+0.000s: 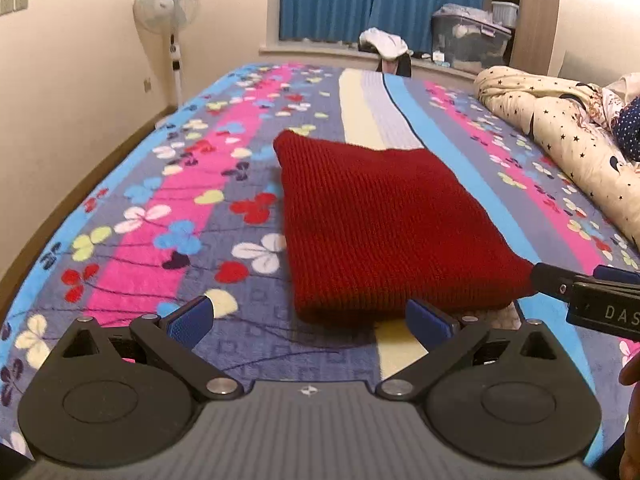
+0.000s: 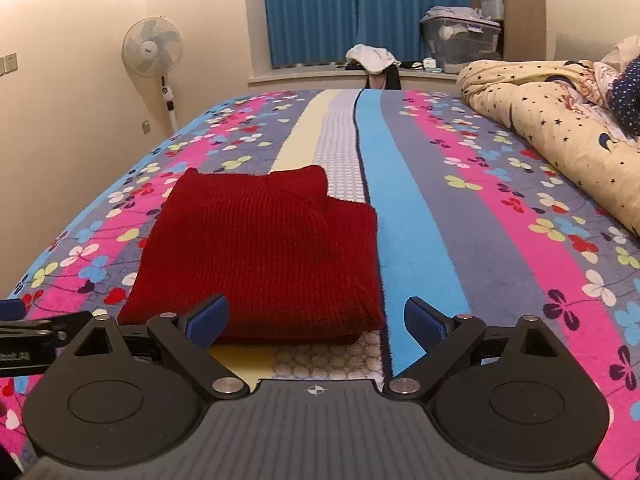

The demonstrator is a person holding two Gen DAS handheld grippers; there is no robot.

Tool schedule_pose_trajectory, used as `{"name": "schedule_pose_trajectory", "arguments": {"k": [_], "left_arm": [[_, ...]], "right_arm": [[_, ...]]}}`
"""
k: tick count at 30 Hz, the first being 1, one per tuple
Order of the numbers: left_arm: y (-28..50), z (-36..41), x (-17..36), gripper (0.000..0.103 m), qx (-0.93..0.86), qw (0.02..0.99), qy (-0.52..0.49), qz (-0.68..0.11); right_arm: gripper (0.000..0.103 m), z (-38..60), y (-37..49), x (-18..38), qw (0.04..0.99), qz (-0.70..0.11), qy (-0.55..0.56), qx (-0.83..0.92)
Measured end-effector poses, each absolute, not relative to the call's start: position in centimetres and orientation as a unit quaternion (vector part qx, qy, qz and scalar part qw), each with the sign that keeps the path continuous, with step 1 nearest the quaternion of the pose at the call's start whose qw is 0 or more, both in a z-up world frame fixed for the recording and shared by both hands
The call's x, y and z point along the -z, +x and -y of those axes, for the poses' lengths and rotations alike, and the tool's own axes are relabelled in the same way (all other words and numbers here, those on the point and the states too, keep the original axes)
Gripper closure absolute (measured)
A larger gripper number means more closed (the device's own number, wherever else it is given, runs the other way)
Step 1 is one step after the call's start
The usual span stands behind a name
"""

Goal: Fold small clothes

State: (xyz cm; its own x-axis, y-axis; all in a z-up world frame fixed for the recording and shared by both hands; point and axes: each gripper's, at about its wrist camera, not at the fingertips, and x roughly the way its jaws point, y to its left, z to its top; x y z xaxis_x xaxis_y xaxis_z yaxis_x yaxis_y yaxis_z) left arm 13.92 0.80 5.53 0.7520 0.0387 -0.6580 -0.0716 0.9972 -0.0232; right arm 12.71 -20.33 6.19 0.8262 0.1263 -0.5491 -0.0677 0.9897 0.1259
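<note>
A dark red knitted garment [image 1: 384, 220] lies folded into a thick rectangle on the flowered bedspread [image 1: 168, 208]. My left gripper [image 1: 310, 322] is open and empty, just in front of the garment's near edge. The garment also shows in the right wrist view [image 2: 264, 252], folded, with a fold ridge on top. My right gripper [image 2: 316, 322] is open and empty, its left blue pad [image 2: 210, 322] against the garment's near edge. The right gripper also shows in the left wrist view [image 1: 560, 286], touching the garment's near right corner.
A cream star-print duvet [image 1: 560, 128] is bunched along the bed's right side. A standing fan [image 1: 168, 12] is by the left wall. A windowsill with clothes [image 1: 384, 46] and a plastic storage box [image 1: 468, 36] lies beyond the bed, under blue curtains.
</note>
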Motion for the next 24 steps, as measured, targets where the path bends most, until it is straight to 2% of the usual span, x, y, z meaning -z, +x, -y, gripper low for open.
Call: {"name": "schedule_pose_trajectory", "arguments": {"k": [24], "left_arm": [[14.9,-0.5,-5.1,0.001,-0.04,0.932,-0.032,-0.358]], "right_arm": [[0.008,18.2,13.2,-6.2,0.956,-0.28,0.01,-0.084]]}}
